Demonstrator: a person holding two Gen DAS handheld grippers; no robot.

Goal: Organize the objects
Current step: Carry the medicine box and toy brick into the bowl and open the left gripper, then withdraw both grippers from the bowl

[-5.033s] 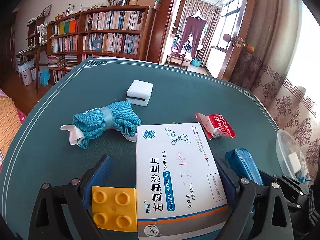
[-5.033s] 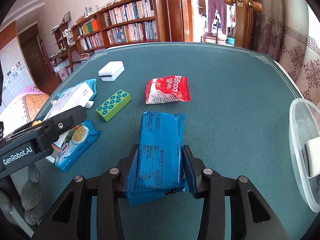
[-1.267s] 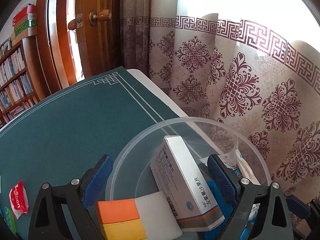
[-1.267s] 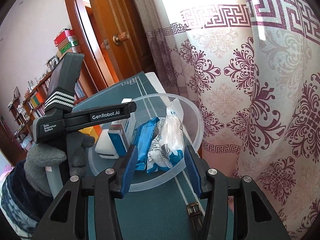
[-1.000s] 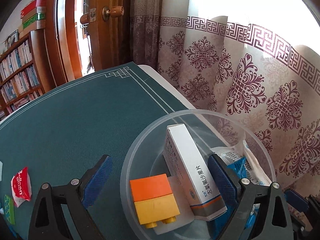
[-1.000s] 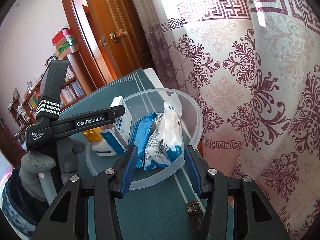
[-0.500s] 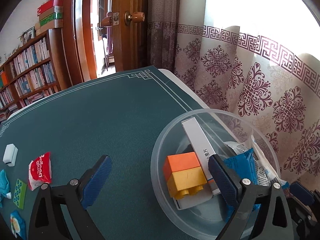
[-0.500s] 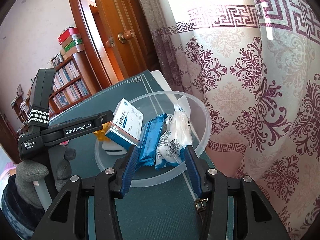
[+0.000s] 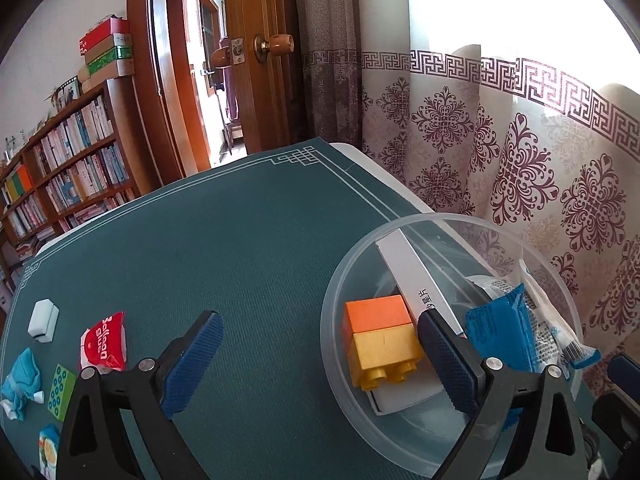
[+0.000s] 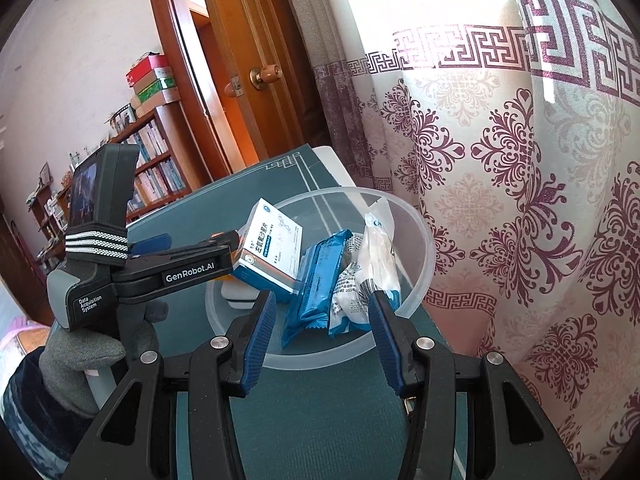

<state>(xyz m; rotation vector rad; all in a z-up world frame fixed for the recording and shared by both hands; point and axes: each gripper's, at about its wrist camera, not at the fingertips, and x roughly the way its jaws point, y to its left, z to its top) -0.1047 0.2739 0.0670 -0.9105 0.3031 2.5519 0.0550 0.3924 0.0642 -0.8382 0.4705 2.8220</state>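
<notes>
Both grippers, left (image 9: 316, 360) and right (image 10: 320, 328), stand released and empty by the bowl (image 9: 332, 344); swing your left toward the 5 leftover items, starting with the red packet (image 9: 103, 342).

Counts on the table and in the bowl

One bowl (image 9: 340, 364) holds one box (image 9: 416, 280), one two-colour block (image 9: 380, 340), two packets (image 9: 500, 332); far left lie six small items (image 9: 102, 340); two grippers (image 9: 316, 356).
</notes>
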